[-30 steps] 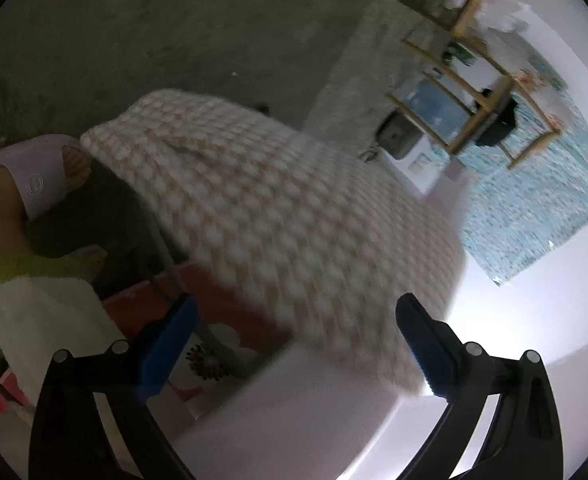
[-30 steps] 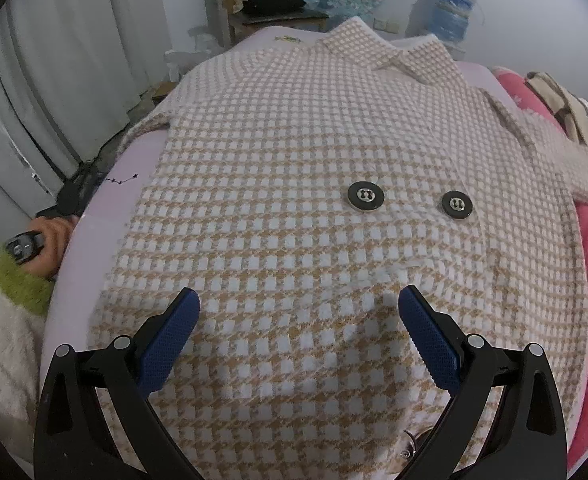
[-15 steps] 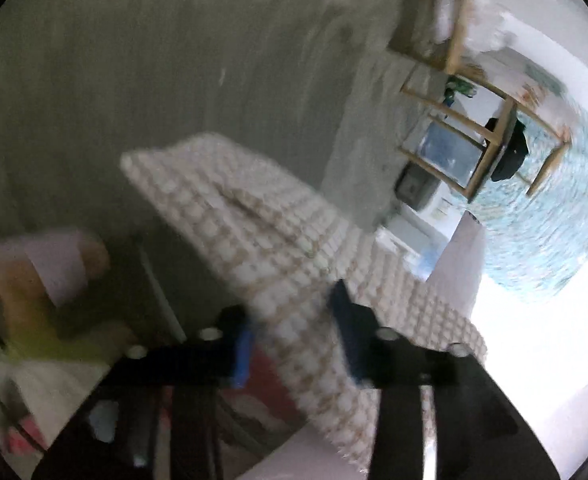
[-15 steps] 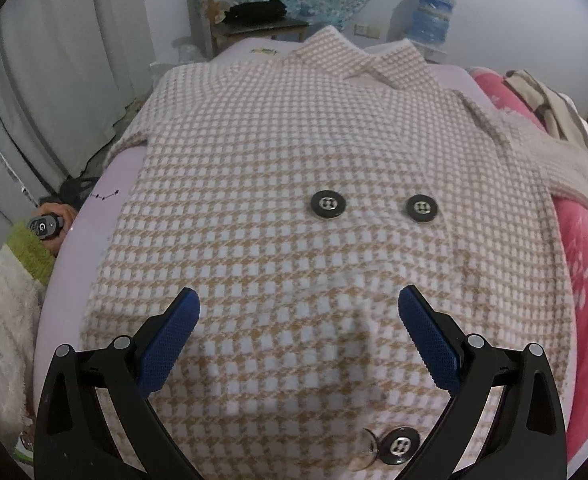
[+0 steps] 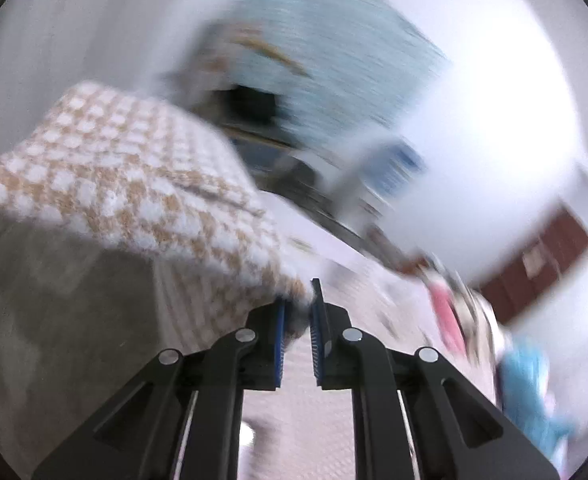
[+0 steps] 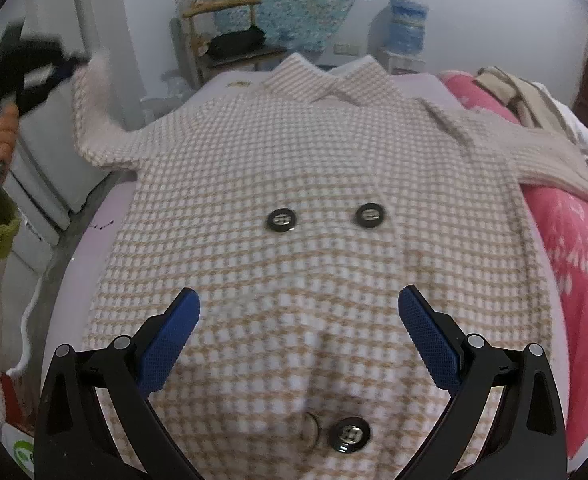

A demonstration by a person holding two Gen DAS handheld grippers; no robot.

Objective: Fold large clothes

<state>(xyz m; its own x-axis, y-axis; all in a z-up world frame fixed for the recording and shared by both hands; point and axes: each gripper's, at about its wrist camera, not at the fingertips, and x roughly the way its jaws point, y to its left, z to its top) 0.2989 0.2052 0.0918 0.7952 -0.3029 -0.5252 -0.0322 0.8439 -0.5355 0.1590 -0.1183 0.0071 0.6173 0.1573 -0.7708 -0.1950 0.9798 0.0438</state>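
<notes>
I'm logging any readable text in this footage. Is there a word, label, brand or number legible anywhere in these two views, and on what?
None can be read.
Buttons on the checked coat: embossed marks, too small.
Green-and-white item at the lower left edge: a logo, cut off.
Dark red door: a pale sign, blurred.

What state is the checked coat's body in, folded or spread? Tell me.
Spread. The checked coat lies flat and front-up on the bed, collar open; only one sleeve is lifted, pinched by the left gripper.
</notes>
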